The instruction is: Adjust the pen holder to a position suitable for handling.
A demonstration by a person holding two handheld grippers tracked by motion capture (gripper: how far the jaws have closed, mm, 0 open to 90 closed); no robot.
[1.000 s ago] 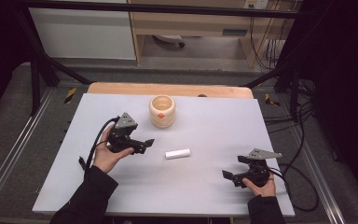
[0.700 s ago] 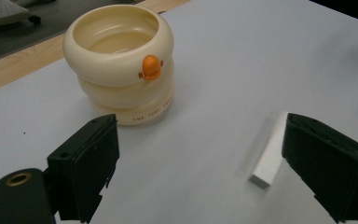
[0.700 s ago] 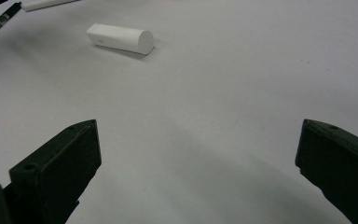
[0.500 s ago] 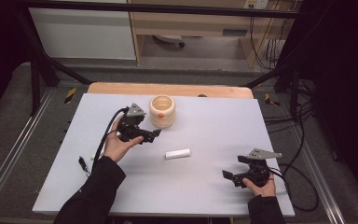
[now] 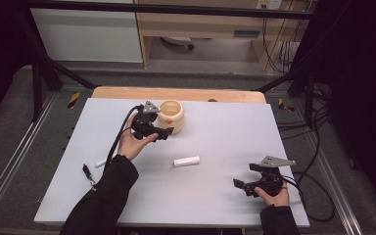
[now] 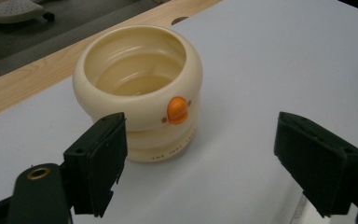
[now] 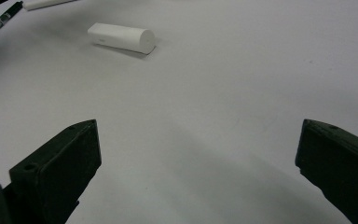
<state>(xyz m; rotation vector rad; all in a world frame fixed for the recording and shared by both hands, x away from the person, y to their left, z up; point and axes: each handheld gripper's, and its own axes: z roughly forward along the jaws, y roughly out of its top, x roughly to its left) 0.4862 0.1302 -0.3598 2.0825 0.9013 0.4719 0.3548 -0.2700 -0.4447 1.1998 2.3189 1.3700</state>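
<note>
left gripper (image 5: 162, 133) beside cup (image 5: 171, 115), fingers (image 6: 98, 163) spread

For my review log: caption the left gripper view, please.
Open left gripper facing a cream ridged cup on the white table.

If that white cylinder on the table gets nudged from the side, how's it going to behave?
The cylinder lies on its side on the smooth table, so a sideways nudge would probably set it rolling. It looks small and plain, so likely light and easy to knock away. It seems rigid, though its material is unclear.
</note>
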